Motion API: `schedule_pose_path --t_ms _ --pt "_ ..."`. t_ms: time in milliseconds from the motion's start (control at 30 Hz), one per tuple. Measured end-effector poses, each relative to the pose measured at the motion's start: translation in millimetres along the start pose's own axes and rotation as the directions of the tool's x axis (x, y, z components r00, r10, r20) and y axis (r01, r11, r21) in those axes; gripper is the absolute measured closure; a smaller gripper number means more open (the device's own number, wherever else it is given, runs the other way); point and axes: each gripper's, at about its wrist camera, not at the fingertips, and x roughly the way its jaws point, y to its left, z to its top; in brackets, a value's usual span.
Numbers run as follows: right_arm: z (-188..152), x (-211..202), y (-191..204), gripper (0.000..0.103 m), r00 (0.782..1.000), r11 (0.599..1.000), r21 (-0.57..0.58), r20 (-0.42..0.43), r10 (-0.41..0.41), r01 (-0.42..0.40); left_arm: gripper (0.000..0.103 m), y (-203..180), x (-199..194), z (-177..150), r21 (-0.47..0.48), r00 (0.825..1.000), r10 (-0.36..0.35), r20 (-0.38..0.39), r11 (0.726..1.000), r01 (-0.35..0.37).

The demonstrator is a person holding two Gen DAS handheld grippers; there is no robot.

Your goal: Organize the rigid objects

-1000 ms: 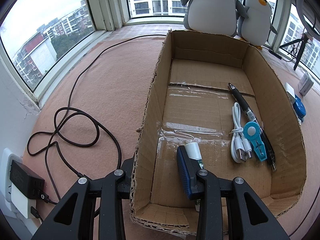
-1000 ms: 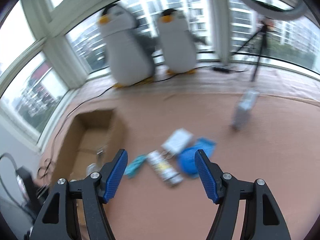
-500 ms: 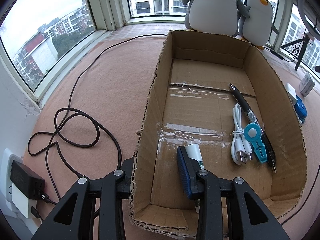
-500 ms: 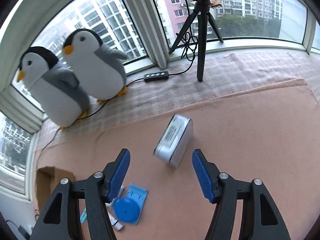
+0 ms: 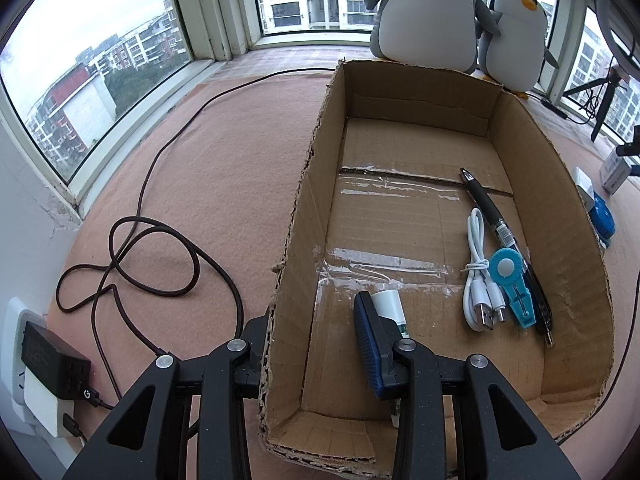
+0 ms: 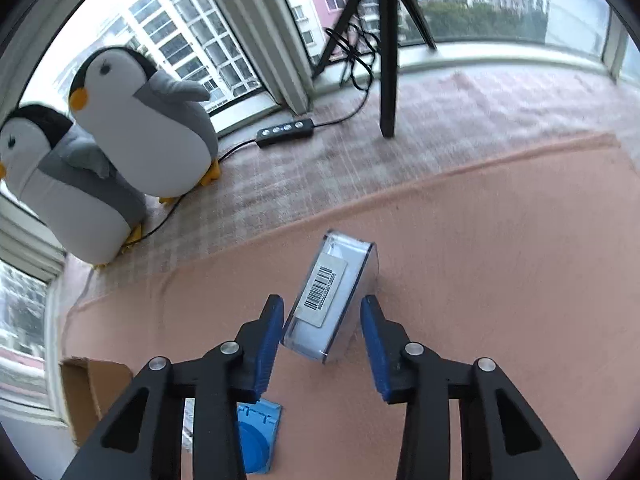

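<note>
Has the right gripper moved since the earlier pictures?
Yes. The right gripper has swung away from the cardboard box and the blue items, toward the black tripod; its closing jaws now straddle the clear plastic barcode-labelled case.

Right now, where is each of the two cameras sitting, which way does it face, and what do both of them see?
Left wrist: on the left gripper, angled down into the cardboard box; its fingers are clamped on the box's side wall.
Right wrist: on the right gripper, angled down at the clear barcoded box on the pink mat; its jaws are closing around it, a gap showing on the right side.
Shared: two plush penguins, the tripod, the cardboard box, the clear box.
</note>
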Motion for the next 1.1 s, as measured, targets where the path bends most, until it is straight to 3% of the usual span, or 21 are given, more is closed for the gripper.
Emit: schedule_pose_path --t_ms 367,567,733,967,1100 --pt "-29 -12 -46 0.078 0.990 0.969 0.203 0.003 0.143 -0.140 0.066 -1 1 0 0.001 1.000 0.003 0.002 1.000 -0.003" --pt "-60 -4 -60 0.078 0.971 0.940 0.274 -0.065 0.231 -0.206 0.066 -1 1 2 0.006 1.000 0.006 0.002 1.000 -0.006" --pt "-85 -1 -70 0.068 0.960 0.943 0.256 -0.126 0.250 -0.212 0.066 -2 0 3 0.007 1.000 0.007 0.001 1.000 -0.007" --pt "-102 -30 -80 0.057 0.978 0.972 0.166 -0.093 0.185 -0.168 0.066 -1 1 3 0.007 1.000 0.009 0.001 1.000 -0.009" --pt "-93 -42 -83 0.036 0.993 0.985 0.139 -0.038 0.113 -0.107 0.066 -3 1 3 0.009 1.000 0.014 0.003 1.000 -0.014"
